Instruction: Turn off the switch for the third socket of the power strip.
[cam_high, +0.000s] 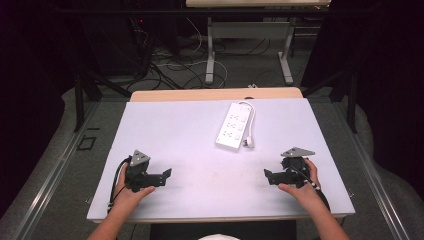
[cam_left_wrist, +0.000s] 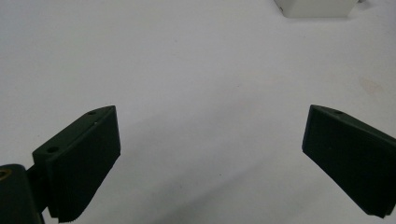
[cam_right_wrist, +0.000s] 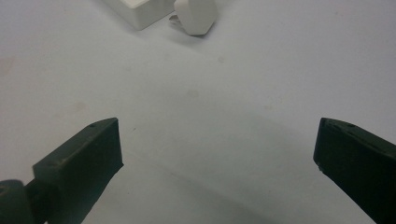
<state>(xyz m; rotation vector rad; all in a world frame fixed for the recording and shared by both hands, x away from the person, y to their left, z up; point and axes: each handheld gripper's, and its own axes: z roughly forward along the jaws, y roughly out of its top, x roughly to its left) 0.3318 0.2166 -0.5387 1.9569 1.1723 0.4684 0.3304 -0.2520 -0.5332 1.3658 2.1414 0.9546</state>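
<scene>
A white power strip (cam_high: 233, 126) lies on the white table (cam_high: 175, 130), right of centre toward the back. Its cable loops round its far end and its white plug (cam_high: 248, 142) rests beside its near right corner. My left gripper (cam_high: 167, 174) sits low at the front left, held by a hand, jaws wide apart and empty. My right gripper (cam_high: 267, 175) mirrors it at the front right, open and empty too. In the left gripper view (cam_left_wrist: 210, 126) a corner of the strip (cam_left_wrist: 317, 7) shows at the top. In the right gripper view (cam_right_wrist: 217, 133) the plug (cam_right_wrist: 196, 15) lies ahead next to the strip's corner (cam_right_wrist: 137, 11).
The table's wooden far edge (cam_high: 215, 94) shows beyond the white surface. Behind it on the floor are tangled cables (cam_high: 175, 62) and the legs of another table (cam_high: 211, 55). Dark curtains close in both sides.
</scene>
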